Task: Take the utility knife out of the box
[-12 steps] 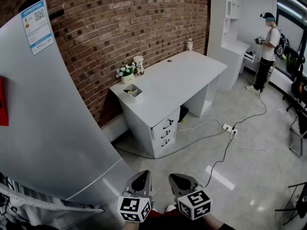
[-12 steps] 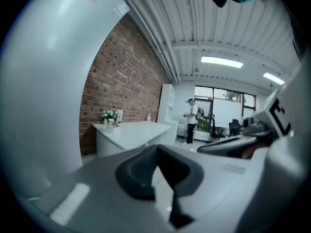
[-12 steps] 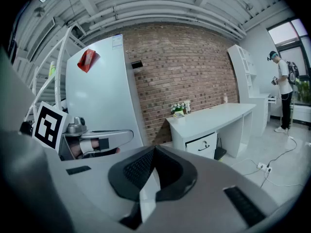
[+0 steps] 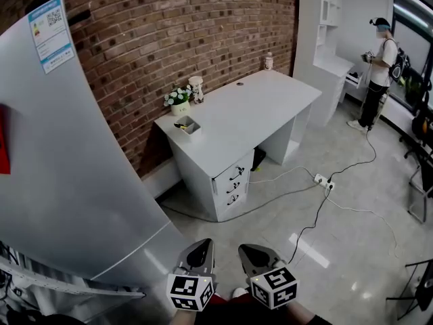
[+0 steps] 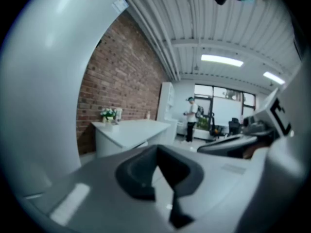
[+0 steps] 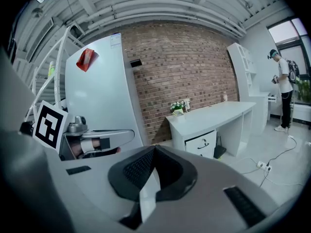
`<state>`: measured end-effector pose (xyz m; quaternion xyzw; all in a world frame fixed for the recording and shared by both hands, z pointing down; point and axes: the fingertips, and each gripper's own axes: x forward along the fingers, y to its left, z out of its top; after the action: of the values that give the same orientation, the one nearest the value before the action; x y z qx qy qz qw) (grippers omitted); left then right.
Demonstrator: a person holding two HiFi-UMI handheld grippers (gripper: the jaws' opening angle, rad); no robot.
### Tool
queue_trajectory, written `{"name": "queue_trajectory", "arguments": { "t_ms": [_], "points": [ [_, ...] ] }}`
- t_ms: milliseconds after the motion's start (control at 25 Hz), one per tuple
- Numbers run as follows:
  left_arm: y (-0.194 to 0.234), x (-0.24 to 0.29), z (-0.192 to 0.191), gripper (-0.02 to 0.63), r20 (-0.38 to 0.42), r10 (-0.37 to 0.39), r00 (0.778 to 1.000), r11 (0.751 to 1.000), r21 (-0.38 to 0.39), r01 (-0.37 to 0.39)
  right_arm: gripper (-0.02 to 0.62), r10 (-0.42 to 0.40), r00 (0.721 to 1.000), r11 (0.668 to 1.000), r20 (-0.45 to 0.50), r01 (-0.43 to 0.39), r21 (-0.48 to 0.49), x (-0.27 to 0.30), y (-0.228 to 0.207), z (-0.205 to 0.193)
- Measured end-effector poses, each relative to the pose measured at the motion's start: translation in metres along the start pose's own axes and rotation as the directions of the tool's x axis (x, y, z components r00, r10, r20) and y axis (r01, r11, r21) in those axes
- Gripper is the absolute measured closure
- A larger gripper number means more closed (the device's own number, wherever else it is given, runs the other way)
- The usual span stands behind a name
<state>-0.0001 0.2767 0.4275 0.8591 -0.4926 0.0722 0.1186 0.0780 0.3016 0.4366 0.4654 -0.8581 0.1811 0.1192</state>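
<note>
Item: box, small and open-topped, on the near left corner of the white bench, just in front of a flower pot. Contents: a dark thing, too small to identify; I take it for the utility knife, not yet out. Left tongs and right tongs: both clenched on nothing, held low, well apart from the bench, floor between. Step in hand, as I judge: the approach. Next: close the distance, release one pair, reach into the box.
</note>
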Motion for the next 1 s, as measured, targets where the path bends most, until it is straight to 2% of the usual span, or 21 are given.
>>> {"name": "queue_trajectory", "arguments": {
  "t_ms": [600,1000],
  "points": [
    [-0.004,0.005,-0.006,0.603,-0.011,0.031,0.999,1.000,0.002,-0.031,0.588,0.010,1.000,0.999,0.001,-0.010,0.036,0.000,-0.011,-0.001],
    [-0.015,0.012,-0.009,0.603,-0.020,0.054,0.998,0.998,0.018,-0.053,0.588,-0.023,1.000,0.998,-0.012,0.023,0.053,-0.009,-0.032,-0.007]
  ]
}}
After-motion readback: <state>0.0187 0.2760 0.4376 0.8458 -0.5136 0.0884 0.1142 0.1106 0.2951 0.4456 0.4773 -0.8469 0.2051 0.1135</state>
